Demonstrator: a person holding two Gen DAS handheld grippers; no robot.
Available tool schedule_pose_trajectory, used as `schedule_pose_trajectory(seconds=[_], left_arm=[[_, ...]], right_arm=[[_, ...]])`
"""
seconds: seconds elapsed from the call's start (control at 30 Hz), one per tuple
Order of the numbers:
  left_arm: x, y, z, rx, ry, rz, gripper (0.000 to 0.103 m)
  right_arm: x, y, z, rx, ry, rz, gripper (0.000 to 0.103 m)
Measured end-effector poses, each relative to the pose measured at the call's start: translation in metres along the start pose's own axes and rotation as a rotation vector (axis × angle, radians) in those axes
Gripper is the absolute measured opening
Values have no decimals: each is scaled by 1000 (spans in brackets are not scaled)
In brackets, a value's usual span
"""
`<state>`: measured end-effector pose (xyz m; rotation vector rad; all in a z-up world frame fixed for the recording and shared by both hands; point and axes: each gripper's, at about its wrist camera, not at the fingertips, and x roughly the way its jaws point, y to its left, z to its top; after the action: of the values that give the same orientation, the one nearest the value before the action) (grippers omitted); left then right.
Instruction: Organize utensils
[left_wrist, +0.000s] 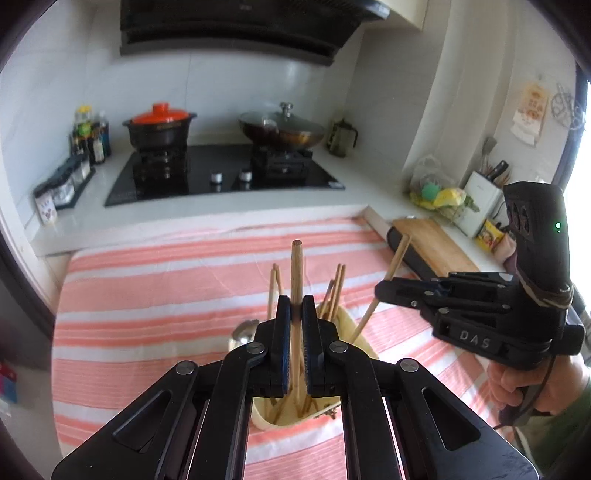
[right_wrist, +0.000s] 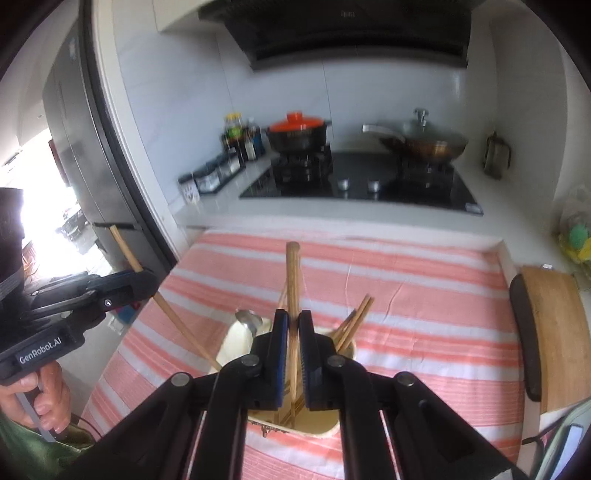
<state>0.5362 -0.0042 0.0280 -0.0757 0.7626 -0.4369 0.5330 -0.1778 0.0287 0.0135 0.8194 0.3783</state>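
Left wrist view: both grippers' fingers each clamp one chopstick, tips seemingly inside holder.

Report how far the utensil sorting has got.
Done: several chopsticks and a metal spoon already stand in the cream holder on the striped cloth. In hand: the left gripper and the right gripper each clamp one chopstick, tips lowered into the holder. Left: release both. No other loose utensils show on the cloth.
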Motion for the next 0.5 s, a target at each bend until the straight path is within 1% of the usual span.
schedule_pose_trajectory(seconds=[0.07, 0.1, 0.13, 0.2, 0.23, 0.27, 0.3, 0.33, 0.37, 0.4, 0.43, 0.47, 0.5], left_arm=[[36, 7, -4, -26, 69, 1, 5], [49, 10, -7, -31, 94, 10, 5], [60, 12, -10, -34, 102, 26, 6], [68, 15, -15, -35, 89, 57, 18], [66, 16, -18, -41, 75, 68, 37], [60, 17, -21, -50, 51, 75, 49], [50, 17, -24, -56, 18, 83, 67], [36, 16, -28, -56, -20, 96, 77], [22, 13, -31, -47, -62, 113, 83], [6, 8, -36, -33, -102, 137, 86], [-9, 3, -40, -16, -139, 175, 94], [-24, -5, -45, 4, -177, 230, 101], [-39, -15, -52, 28, -218, 293, 102]], right_arm=[[39, -7, -2, 24, 81, 4, 7], [57, -10, -5, 28, 117, 9, 7], [72, -13, -6, 41, 143, 3, 7], [87, -19, -8, 74, 131, 15, 11], [90, -22, -8, 83, 122, 25, 12], [90, -25, -9, 91, 107, 27, 20], [85, -27, -9, 99, 81, 25, 28], [78, -28, -10, 104, 50, 26, 31], [66, -29, -12, 104, 16, 24, 35], [50, -28, -13, 100, -23, 14, 43], [33, -26, -15, 88, -69, -1, 48], [13, -22, -20, 71, -123, -20, 52], [-7, -16, -25, 50, -175, -41, 57]])
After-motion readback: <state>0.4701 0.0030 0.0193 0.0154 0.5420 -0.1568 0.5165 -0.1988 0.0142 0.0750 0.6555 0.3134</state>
